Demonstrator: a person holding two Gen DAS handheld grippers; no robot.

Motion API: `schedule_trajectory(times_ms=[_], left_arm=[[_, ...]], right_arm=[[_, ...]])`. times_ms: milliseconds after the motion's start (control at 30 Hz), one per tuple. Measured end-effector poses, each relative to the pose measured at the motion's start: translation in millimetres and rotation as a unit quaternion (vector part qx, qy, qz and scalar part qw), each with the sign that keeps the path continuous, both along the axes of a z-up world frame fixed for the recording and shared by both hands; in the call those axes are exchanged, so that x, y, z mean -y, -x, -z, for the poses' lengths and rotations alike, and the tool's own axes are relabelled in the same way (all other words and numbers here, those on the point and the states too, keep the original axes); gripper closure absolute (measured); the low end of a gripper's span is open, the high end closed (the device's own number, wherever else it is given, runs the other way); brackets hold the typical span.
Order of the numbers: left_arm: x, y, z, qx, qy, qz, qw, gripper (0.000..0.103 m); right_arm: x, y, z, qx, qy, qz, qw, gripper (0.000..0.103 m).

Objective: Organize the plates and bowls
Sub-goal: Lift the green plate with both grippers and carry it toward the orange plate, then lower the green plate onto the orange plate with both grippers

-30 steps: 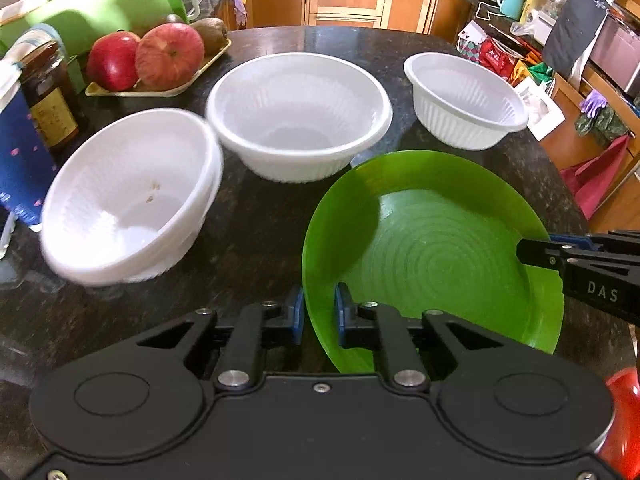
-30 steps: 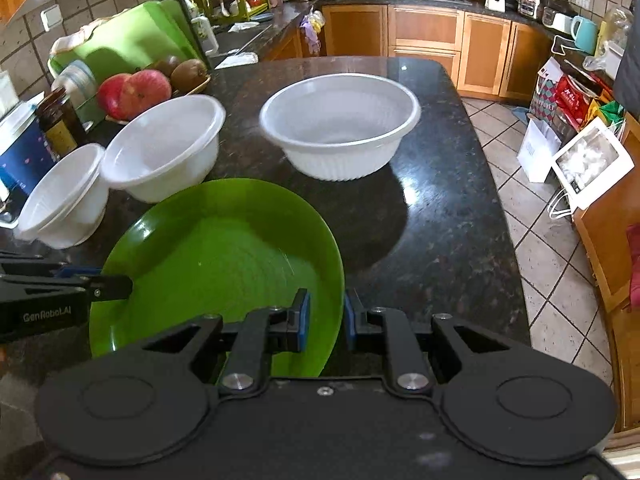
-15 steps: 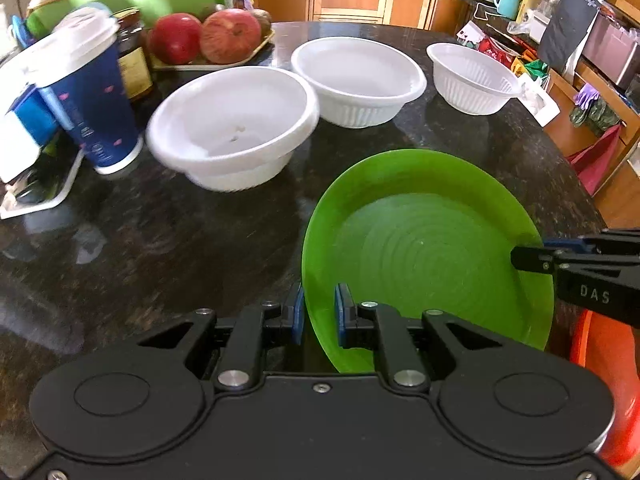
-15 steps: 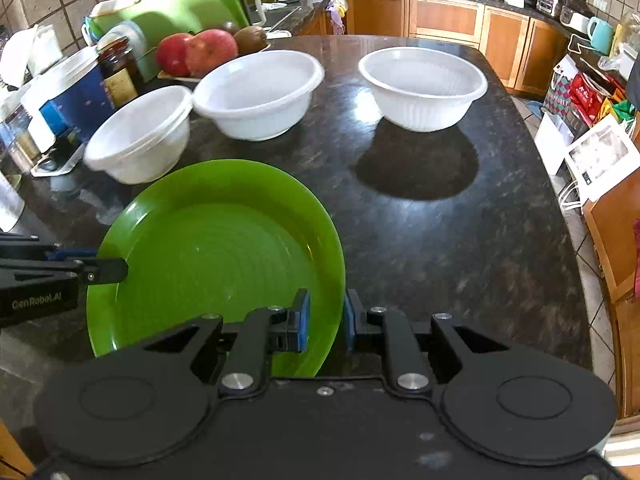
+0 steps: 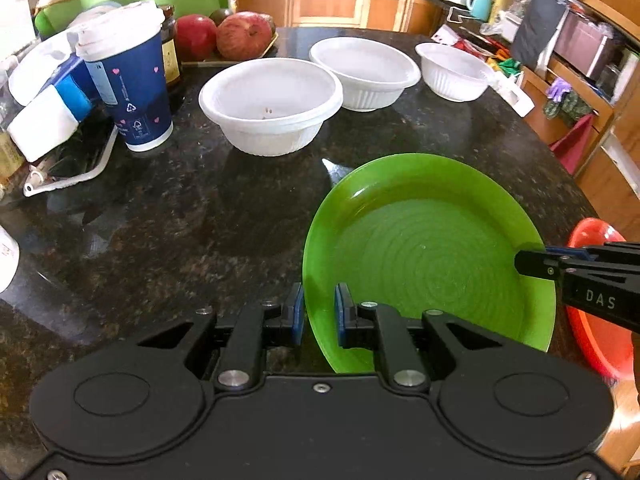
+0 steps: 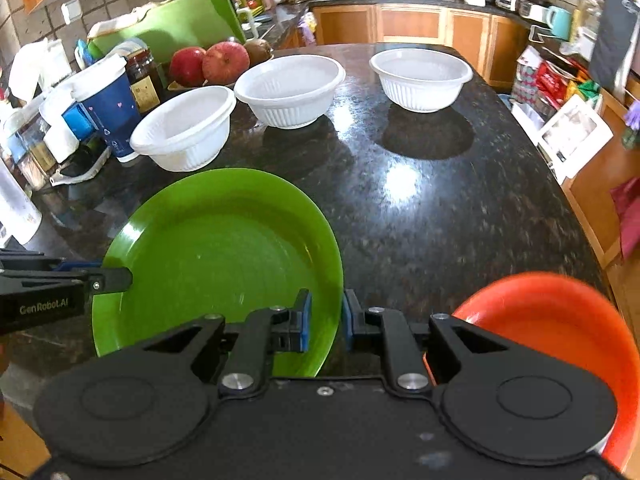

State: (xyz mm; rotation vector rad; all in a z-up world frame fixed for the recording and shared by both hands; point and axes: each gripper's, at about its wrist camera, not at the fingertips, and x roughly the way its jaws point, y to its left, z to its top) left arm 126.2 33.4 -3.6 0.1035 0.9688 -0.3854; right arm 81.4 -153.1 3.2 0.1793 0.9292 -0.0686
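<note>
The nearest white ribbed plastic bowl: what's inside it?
The nearest white ribbed plastic bowl holds only a few tiny dark specks on its floor. Its near inner wall is hidden by its rim.

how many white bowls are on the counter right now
3. One ribbed white plastic bowl sits nearest the blue paper cup, one in front of the red apples, one apart at the far right. The nearest may be stacked.
</note>
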Motion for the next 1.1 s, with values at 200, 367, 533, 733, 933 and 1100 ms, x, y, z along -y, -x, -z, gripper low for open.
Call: schedule_trajectory(times_ms=[200, 367, 533, 733, 933, 1100], left_arm=[[-3.4, 11.9, -5.2, 0.01, 0.006, 0.028, 0.9995, 0.083], [3.7, 24.0, -12.0, 0.027, 0.008, 0.053, 0.9982, 0.083], [21.5, 36.6, -19.7, 0.04, 0.015, 0.072, 0.9965, 0.083], [58.1, 52.3, -27.9, 0.051, 0.024, 0.087, 0.9946, 0.083], [102.9, 64.4, -27.2, 0.049, 0.03, 0.09, 0.9943, 0.083], [136.3, 69.6, -18.0, 0.032, 0.03, 0.084, 0.9955, 0.083]], right_arm=[[-12.2, 28.7, -2.7, 0.014, 0.003, 0.038, 0.999, 0.085], [-7.3, 52.6, -10.1, 0.03, 0.003, 0.066, 0.997, 0.085], [9.7, 75.4, -22.6, 0.056, 0.007, 0.09, 0.994, 0.085], [46.4, 101.4, -32.5, 0.072, 0.014, 0.112, 0.991, 0.085], [94.9, 124.8, -36.7, 0.071, 0.022, 0.127, 0.989, 0.085], [132.8, 135.9, -34.1, 0.065, 0.025, 0.128, 0.989, 0.085]])
